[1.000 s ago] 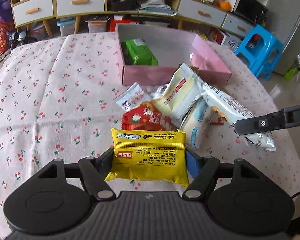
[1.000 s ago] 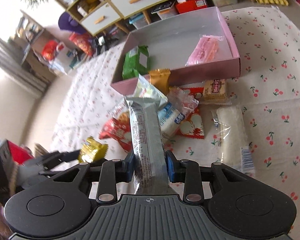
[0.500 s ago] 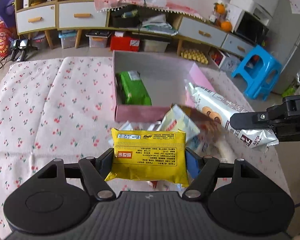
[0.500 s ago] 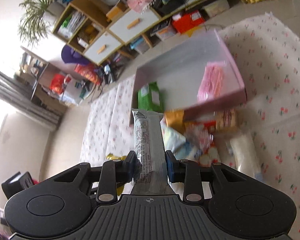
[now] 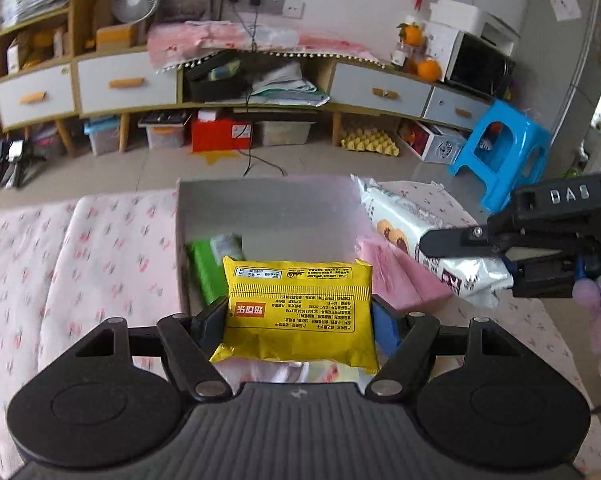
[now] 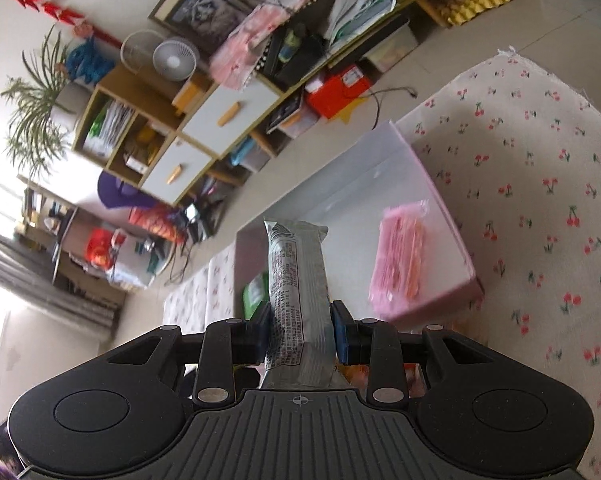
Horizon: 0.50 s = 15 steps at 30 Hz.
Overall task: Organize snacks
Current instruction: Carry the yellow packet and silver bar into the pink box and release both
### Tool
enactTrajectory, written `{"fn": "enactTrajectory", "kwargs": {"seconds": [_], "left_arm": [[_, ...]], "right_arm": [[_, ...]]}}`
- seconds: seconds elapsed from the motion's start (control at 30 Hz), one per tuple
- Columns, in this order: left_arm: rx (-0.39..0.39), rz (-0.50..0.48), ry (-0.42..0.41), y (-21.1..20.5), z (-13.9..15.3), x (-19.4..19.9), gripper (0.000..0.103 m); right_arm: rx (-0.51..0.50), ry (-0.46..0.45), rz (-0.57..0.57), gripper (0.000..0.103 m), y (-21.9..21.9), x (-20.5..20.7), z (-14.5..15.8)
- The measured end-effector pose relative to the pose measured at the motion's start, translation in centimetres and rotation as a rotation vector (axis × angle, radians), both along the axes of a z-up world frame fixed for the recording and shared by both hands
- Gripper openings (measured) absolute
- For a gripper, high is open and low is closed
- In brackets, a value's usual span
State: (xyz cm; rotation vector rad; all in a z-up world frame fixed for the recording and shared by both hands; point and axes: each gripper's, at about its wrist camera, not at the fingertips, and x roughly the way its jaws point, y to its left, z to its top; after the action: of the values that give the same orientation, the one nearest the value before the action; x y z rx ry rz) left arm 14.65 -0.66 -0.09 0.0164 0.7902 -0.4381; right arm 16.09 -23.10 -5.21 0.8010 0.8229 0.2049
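The left gripper (image 5: 298, 314) holds the yellow packet (image 5: 298, 312) between its fingers, and the right gripper (image 6: 300, 334) clamps the silver biscuit pack (image 6: 298, 292). A second ago both hung over the snack pile; now they have moved forward over the pink box (image 5: 268, 216), so release seems next.

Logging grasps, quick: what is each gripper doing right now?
Left gripper: shut on the yellow snack packet.
Right gripper: shut on the silver biscuit pack.
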Motion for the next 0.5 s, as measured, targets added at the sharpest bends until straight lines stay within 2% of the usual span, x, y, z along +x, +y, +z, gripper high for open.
{"fn": "enactTrajectory", "kwargs": {"seconds": [0.13, 0.27, 0.5], "left_arm": [[0.03, -0.039, 0.003, -1.6, -0.2, 2.4, 0.069], [0.101, -0.082, 0.002, -3.4, -1.4, 3.8, 0.069], [0.192, -0.092, 0.02, -4.6, -3.4, 5.2, 0.07]], "right_arm": [[0.0, -0.014, -0.018, 0.031, -1.0, 1.3, -0.9], [0.009, -0.004, -0.05, 0.031, -2.1, 2.4, -2.1], [-0.002, 0.018, -0.065, 0.031, -3.1, 4.1, -3.6]]}}
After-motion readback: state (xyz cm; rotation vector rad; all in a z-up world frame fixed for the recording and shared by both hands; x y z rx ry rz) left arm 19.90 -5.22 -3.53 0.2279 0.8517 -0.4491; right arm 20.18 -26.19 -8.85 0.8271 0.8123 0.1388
